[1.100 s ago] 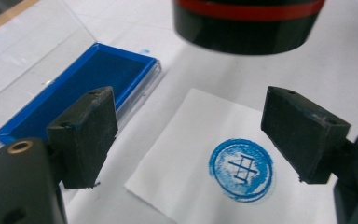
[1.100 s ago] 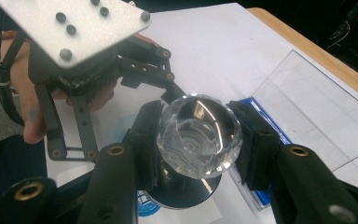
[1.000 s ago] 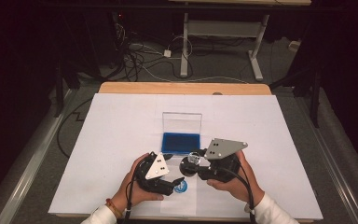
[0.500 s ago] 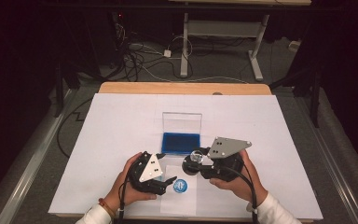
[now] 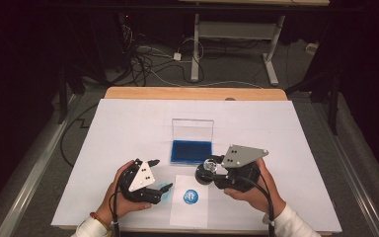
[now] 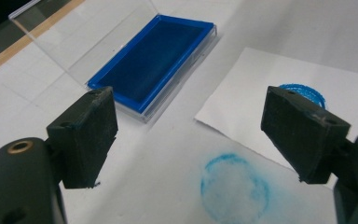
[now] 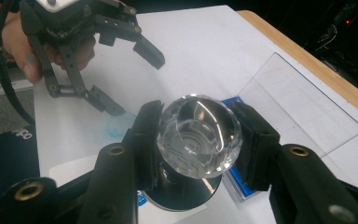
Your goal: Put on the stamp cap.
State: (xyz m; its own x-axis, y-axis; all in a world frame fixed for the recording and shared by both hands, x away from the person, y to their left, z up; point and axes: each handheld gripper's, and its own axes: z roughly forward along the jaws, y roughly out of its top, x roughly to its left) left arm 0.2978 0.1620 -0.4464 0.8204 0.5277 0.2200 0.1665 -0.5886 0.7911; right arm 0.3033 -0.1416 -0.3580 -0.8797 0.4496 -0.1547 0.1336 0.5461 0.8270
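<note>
Stamping done once, with the stamp lifted off the paper near the table's front edge.

Nearest the front edge, a white paper slip point(image 5: 189, 201) carries one clean blue round print point(image 5: 191, 196); a fainter blue smudge point(image 6: 234, 185) marks the table cover beside it, under the left gripper point(image 5: 159, 175), whose jaws stand wide and empty. The right gripper point(image 5: 205, 172) clamps the crystal-knobbed stamp point(image 7: 199, 136) just above the slip. Farther back, mid-table, the blue ink pad point(image 5: 191, 151) lies with its clear lid point(image 5: 192, 130) up, so closing it and setting the stamp down likely remain.

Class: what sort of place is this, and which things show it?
Probably a lab or workshop recording bench: a white-covered table, tangled floor cables, and a bare metal-legged desk frame behind.
</note>
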